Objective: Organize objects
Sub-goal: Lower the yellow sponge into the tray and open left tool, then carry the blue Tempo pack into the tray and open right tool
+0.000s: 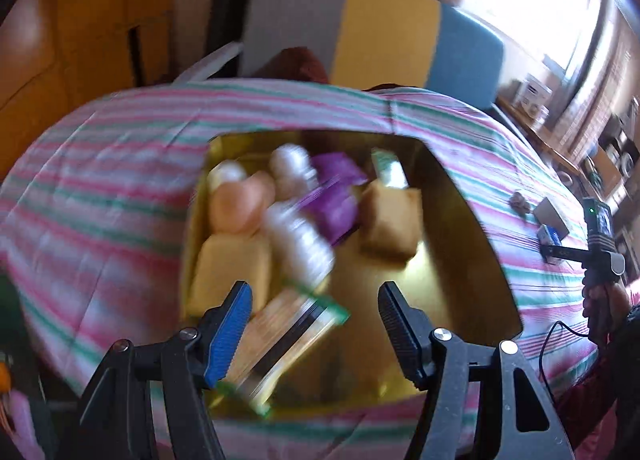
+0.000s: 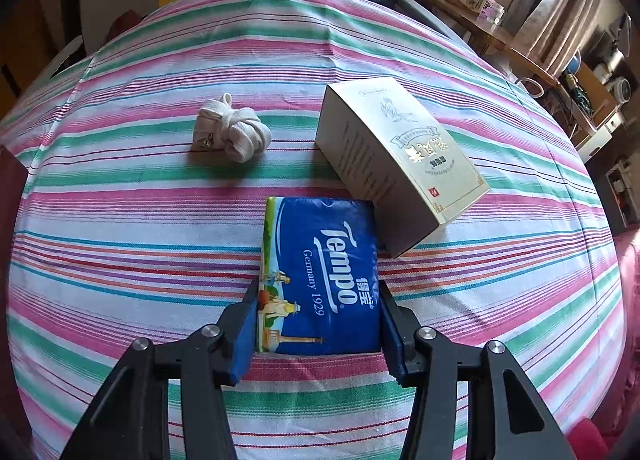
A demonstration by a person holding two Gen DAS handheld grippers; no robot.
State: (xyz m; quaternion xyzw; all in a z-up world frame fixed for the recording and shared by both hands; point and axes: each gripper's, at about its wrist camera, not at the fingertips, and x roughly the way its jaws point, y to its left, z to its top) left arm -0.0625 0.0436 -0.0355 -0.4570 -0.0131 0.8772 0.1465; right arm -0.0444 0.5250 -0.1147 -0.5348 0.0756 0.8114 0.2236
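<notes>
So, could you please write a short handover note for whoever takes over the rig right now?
Left gripper: open, above the gold tray, nothing held.
Right gripper: shut on the Tempo tissue pack, low over the striped cloth.
Done: bottles, purple packets and other items already lie in the tray.
Left: tissue pack, white box and rolled white cord are outside the tray.

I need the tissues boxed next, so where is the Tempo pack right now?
In the right wrist view, the Tempo pack lies on the striped tablecloth between the right gripper fingers, beside the cream carton.
</notes>
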